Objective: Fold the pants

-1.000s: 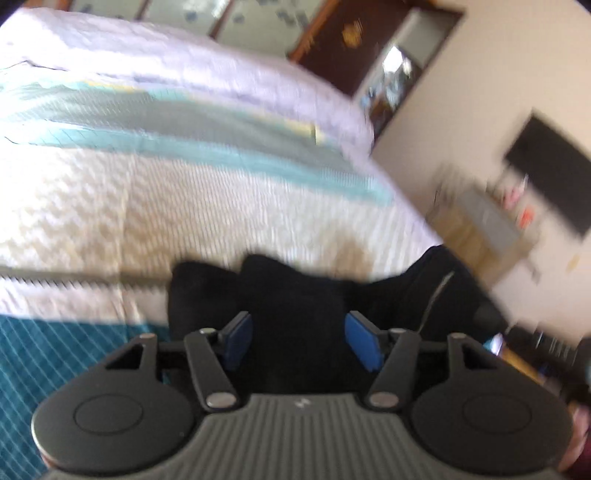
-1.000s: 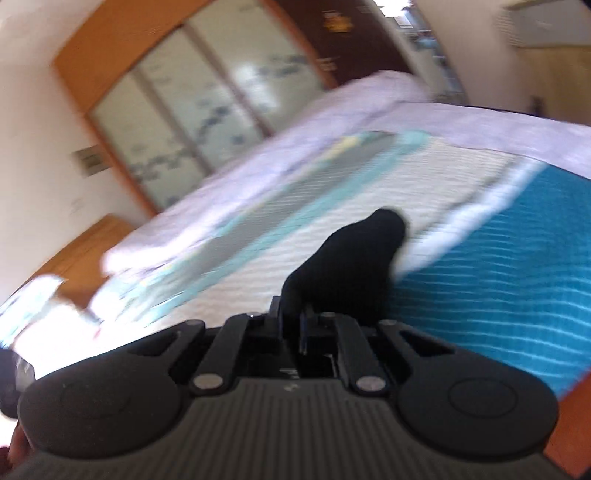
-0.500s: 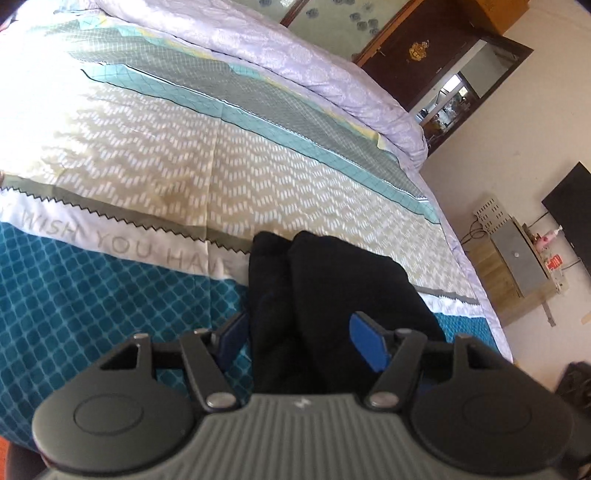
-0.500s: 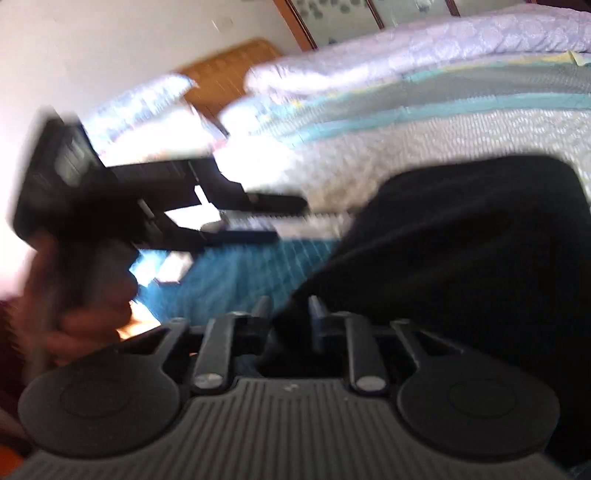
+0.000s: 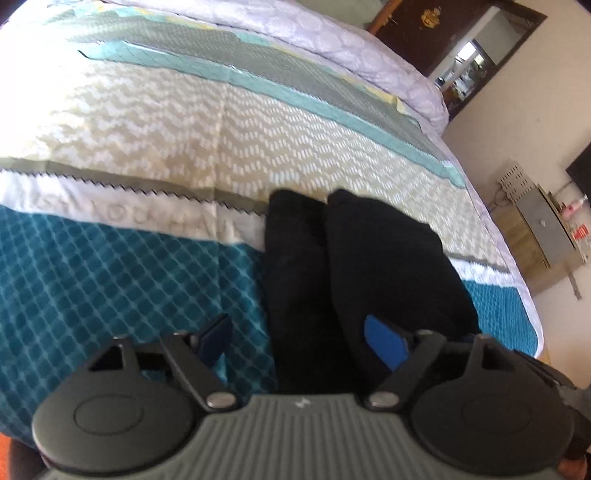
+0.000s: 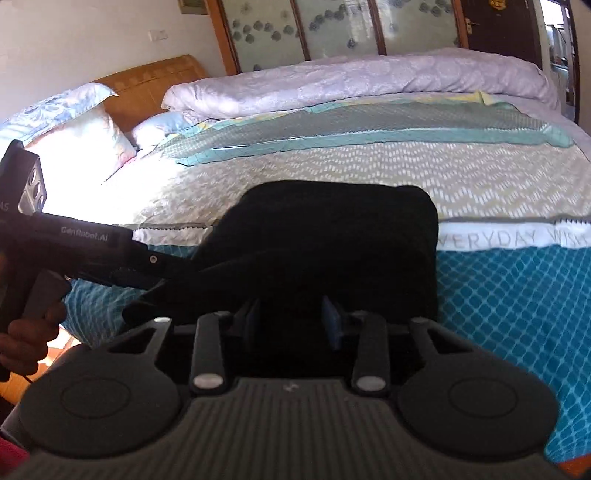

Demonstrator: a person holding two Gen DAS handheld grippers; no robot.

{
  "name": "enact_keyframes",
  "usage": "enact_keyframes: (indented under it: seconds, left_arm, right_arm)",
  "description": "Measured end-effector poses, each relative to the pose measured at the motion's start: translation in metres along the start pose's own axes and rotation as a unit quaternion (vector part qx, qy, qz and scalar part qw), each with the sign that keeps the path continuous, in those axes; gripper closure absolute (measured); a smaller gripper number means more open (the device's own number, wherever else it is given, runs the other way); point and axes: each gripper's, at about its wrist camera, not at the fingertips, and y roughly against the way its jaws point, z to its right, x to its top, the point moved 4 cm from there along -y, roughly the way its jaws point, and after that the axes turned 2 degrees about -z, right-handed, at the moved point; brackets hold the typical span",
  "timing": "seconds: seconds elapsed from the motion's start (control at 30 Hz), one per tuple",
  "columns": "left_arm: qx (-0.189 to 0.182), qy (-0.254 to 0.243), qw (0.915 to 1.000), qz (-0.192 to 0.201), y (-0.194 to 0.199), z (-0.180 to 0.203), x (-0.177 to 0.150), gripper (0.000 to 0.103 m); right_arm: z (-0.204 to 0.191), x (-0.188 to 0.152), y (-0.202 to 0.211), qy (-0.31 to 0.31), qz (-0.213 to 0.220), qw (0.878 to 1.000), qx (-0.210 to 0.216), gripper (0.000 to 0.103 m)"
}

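Pants, black and bunched into a folded heap, lie on the bed's patterned cover, across its teal diamond band and the white lettered strip. The left gripper stands wide open just above the heap's near end, blue pads spread to either side of the cloth and gripping nothing. In the right wrist view the right gripper is also parted, less widely, its fingertips set against the dark near edge of the pants; whether cloth lies between them is too dark to tell. In that same view the left gripper reaches in from the left side, low over the heap's edge, with the person's hand on its handle. Beyond the pants, the cover runs through beige zigzag and grey-green stripes to a lilac duvet rolled along the far side. Pillows lean on a wooden headboard, glazed panels behind. A low cabinet stands past the bed's corner.
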Motion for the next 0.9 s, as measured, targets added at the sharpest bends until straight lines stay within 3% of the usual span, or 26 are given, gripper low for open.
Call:
enact_keyframes:
  seconds: [0.07,0.17,0.23,0.27,0.37,0.43,0.63,0.9]
  left_arm:
    - [0.002,-0.004,1.0000,0.004,0.006,0.000,0.005,0.017]
    - [0.018,-0.011,0.9996,-0.016,0.004,0.003,0.005,0.008]
    - [0.038,-0.025,0.9986,-0.027,-0.001,0.009,0.001,0.008]
    - [0.053,-0.037,0.9975,-0.029,-0.003,0.013,-0.002,0.008]
    - [0.091,-0.068,0.9934,-0.018,-0.002,0.021,-0.009,0.008]
    - [0.101,-0.077,0.9919,-0.012,0.002,0.025,-0.011,0.008]
    - [0.107,-0.081,0.9909,-0.010,0.009,0.029,-0.014,0.008]
    - [0.105,-0.088,0.9905,-0.007,0.014,0.035,-0.016,0.007]
  right_arm:
    - [0.015,0.005,0.016,-0.029,0.026,0.999,0.022,0.062]
    - [0.040,0.011,0.027,-0.073,0.055,0.996,0.002,0.057]
    - [0.055,0.009,0.034,-0.094,0.056,0.994,-0.018,0.041]
    - [0.062,0.006,0.037,-0.097,0.050,0.994,-0.030,0.038]
    - [0.074,-0.006,0.039,-0.119,0.028,0.991,-0.055,0.038]
    - [0.079,-0.013,0.040,-0.139,0.019,0.989,-0.048,0.038]
    - [0.085,-0.021,0.040,-0.178,0.012,0.984,-0.024,0.037]
    - [0.087,-0.018,0.047,-0.177,0.020,0.984,-0.024,0.036]
